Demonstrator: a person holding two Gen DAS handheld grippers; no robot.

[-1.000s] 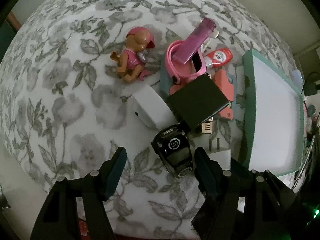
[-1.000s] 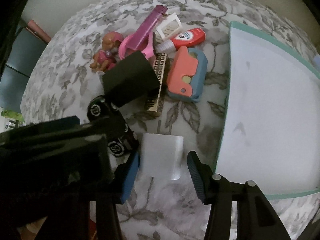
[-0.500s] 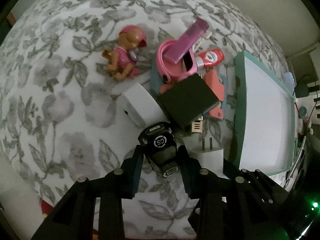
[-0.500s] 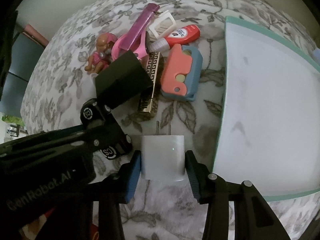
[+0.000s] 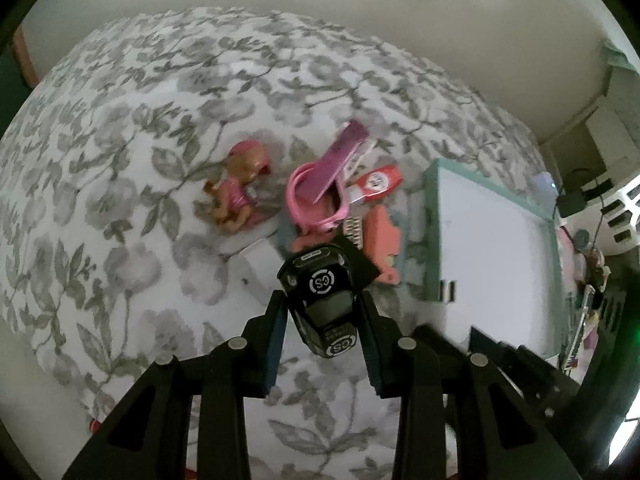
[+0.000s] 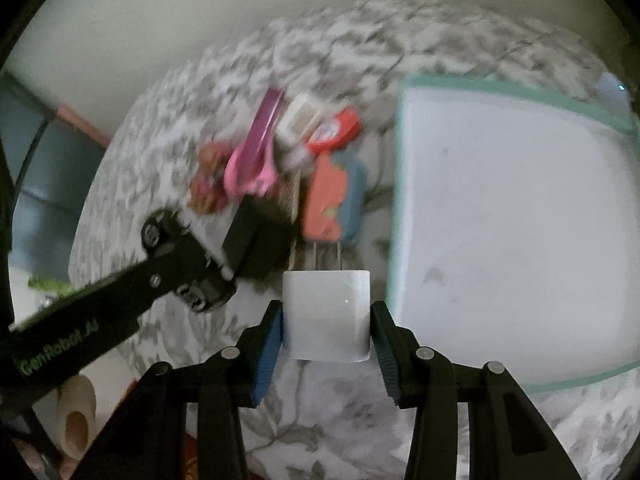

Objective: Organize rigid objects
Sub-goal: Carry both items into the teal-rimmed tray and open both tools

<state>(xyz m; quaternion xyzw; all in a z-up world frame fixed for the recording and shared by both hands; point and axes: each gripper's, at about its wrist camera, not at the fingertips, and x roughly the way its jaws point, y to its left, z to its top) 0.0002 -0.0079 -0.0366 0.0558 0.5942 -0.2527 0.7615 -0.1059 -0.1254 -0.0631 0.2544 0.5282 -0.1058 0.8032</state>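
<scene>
Toy car (image 5: 324,304) sat pinched in the left claw (image 5: 322,332) — the right claw (image 6: 326,332) gripped a white charger (image 6: 326,316), tray (image 6: 404,184) at two o'clock.

toy cars (image 5: 322,304): 1 | plug adapters (image 6: 326,316): 1 | dog figures (image 5: 236,188): 1 | trays (image 6: 404,200): 1 | red tubes (image 5: 376,182): 1

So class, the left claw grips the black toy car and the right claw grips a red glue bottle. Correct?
Not quite. The right claw grips the white charger plug, as the right wrist view shows; the red bottle lies on the bedspread. The left claw does grip the black toy car.
</scene>
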